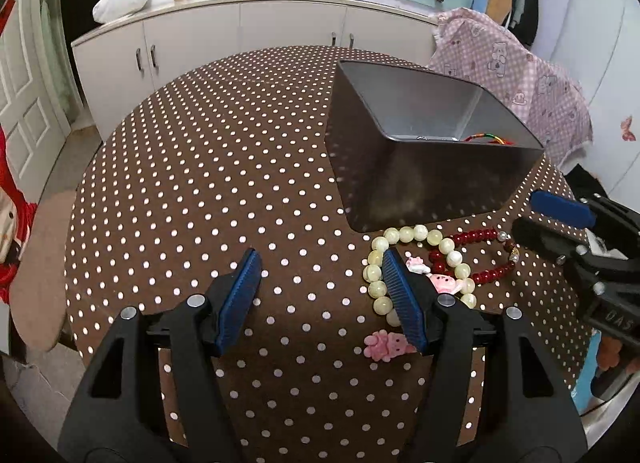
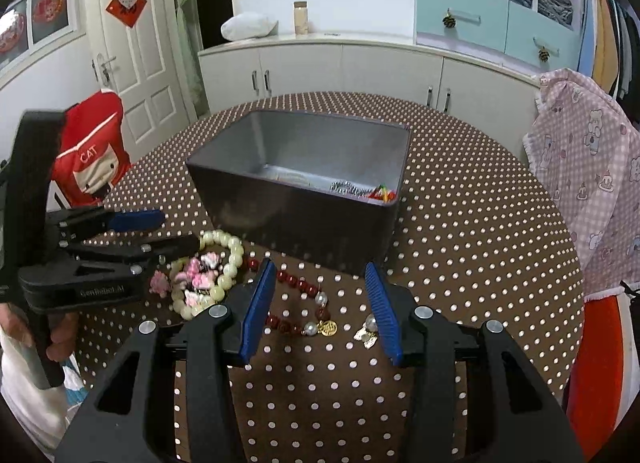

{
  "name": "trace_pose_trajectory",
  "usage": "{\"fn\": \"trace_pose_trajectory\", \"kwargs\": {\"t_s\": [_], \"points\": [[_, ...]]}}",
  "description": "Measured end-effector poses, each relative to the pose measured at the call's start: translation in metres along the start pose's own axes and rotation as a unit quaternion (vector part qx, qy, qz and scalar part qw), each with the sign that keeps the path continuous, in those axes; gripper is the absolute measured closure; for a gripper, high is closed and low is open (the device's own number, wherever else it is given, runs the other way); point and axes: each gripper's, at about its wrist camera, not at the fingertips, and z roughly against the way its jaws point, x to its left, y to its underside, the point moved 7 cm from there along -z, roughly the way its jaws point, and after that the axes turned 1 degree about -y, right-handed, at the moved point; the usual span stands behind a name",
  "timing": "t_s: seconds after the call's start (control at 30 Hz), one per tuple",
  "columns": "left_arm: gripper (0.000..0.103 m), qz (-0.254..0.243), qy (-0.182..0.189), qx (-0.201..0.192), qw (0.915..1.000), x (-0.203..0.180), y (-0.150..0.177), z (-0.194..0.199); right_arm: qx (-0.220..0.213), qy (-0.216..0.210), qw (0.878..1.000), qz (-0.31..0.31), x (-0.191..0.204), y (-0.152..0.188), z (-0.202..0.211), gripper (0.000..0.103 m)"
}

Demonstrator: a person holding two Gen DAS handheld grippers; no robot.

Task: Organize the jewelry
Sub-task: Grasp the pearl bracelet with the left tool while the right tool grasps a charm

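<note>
A grey metal box (image 1: 424,167) (image 2: 304,223) stands on the dotted round table (image 1: 200,183); a red-green cord and a silver chain lie inside (image 2: 360,190). In front of it lie a cream bead bracelet (image 1: 416,233) (image 2: 228,259), a red bead bracelet (image 1: 480,237) (image 2: 296,283) with a gold charm, pink hair clips (image 1: 388,345) (image 2: 200,279) and a pearl earring (image 2: 368,329). My left gripper (image 1: 322,263) is open and empty, its right finger over the cream beads. My right gripper (image 2: 322,275) is open and empty above the red bracelet.
White cabinets (image 1: 240,31) stand behind the table. A pink checked cloth (image 1: 520,75) hangs over a chair at the right. A red garment (image 2: 92,151) hangs on a chair at the left. A white door (image 2: 132,55) is at the back left.
</note>
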Motion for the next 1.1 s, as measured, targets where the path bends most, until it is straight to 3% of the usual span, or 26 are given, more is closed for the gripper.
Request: {"fn": "trace_pose_trajectory", "kwargs": {"t_s": [0.23, 0.33, 0.4, 0.43, 0.47, 0.53, 0.63, 0.8, 1.1], "points": [[0.04, -0.044, -0.038, 0.009, 0.9983, -0.009, 0.002, -0.005, 0.021, 0.002, 1.0, 0.017, 0.004, 0.011, -0.015, 0.06], [0.041, -0.045, -0.035, 0.015, 0.9983, -0.008, 0.001, -0.006, 0.018, -0.012, 0.999, 0.031, 0.009, 0.012, -0.015, 0.075], [0.055, -0.055, -0.024, 0.014, 0.9981, -0.01, 0.002, -0.004, 0.021, -0.013, 0.999, 0.034, 0.009, 0.013, -0.016, 0.083], [0.071, -0.073, -0.015, 0.012, 0.9972, -0.016, 0.004, -0.001, 0.02, -0.011, 0.999, 0.038, 0.008, 0.013, -0.015, 0.093], [0.083, -0.092, -0.015, 0.01, 0.9956, -0.021, 0.003, 0.0, 0.019, -0.013, 0.999, 0.039, 0.008, 0.013, -0.015, 0.095], [0.091, -0.124, -0.026, 0.004, 0.9919, -0.029, 0.007, 0.003, 0.018, -0.02, 0.999, 0.033, 0.006, 0.014, -0.014, 0.096], [0.091, -0.152, -0.056, -0.011, 0.9868, -0.036, 0.011, 0.004, 0.016, -0.019, 0.999, 0.028, 0.004, 0.013, -0.012, 0.096], [0.093, -0.116, -0.033, -0.019, 0.9925, -0.026, 0.003, 0.011, 0.006, -0.014, 1.0, 0.02, 0.0, 0.011, -0.004, 0.096], [0.093, -0.107, -0.019, -0.054, 0.9926, -0.03, -0.013, 0.035, -0.025, -0.001, 1.0, 0.015, -0.003, -0.003, 0.015, 0.096]]}}
